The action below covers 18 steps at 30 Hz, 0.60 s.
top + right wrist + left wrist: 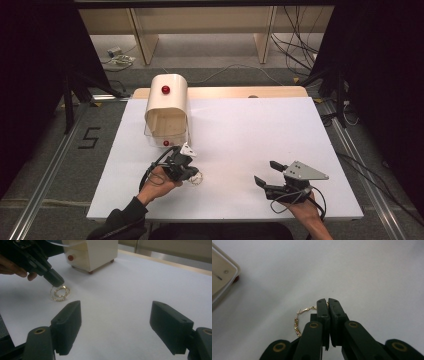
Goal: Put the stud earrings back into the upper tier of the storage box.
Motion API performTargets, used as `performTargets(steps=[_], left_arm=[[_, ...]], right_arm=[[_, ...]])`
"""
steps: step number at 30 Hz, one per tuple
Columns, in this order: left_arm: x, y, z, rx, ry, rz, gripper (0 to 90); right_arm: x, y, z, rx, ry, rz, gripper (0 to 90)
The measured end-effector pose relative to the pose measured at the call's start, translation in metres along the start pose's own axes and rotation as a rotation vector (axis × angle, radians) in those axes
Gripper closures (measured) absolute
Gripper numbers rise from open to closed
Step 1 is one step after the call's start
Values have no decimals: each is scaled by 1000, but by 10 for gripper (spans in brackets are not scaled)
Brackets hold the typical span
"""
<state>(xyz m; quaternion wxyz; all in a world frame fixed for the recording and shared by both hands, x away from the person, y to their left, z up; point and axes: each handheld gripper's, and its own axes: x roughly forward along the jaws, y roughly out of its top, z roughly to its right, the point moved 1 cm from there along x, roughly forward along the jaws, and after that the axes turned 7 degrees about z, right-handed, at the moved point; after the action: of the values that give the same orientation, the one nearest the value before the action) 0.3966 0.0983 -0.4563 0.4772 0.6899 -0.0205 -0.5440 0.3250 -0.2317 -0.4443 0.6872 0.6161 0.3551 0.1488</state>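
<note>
A thin gold chain (297, 323) lies coiled on the white desk (250, 135), at about 7 o'clock from the desk's middle in the high view. One end of it runs up between the tips of the left gripper (327, 300), whose jaws are pressed together and pinch the chain; in the left gripper view the rest of it curls away at 9 o'clock from the tips. In the right gripper view the chain (60, 293) forms small loops on the desk directly under the left gripper (58, 283), which slants down onto it from 10 o'clock.

The person's left hand (159, 181) grasps that gripper from below and behind, the forearm in a dark sleeve (120, 222) coming in from 7 o'clock, with the gripper tilted forward and down.

A cream box (166, 107) with a rounded lid and a red knob (165, 89) stands just beyond the left gripper, at 12 o'clock from it.

Well apart, at 3 o'clock from the chain, the right gripper (266, 172) sits low over the desk in the right hand (305, 207), pointing toward 10 o'clock; its jaws are spread wide with bare desk between them.
</note>
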Motion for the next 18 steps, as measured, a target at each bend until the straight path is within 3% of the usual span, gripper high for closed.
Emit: performTargets(steps=[18], left_arm=[[-12, 9, 8, 25, -11, 44, 879]], right_arm=[[0, 0, 0, -6, -1, 3, 260]])
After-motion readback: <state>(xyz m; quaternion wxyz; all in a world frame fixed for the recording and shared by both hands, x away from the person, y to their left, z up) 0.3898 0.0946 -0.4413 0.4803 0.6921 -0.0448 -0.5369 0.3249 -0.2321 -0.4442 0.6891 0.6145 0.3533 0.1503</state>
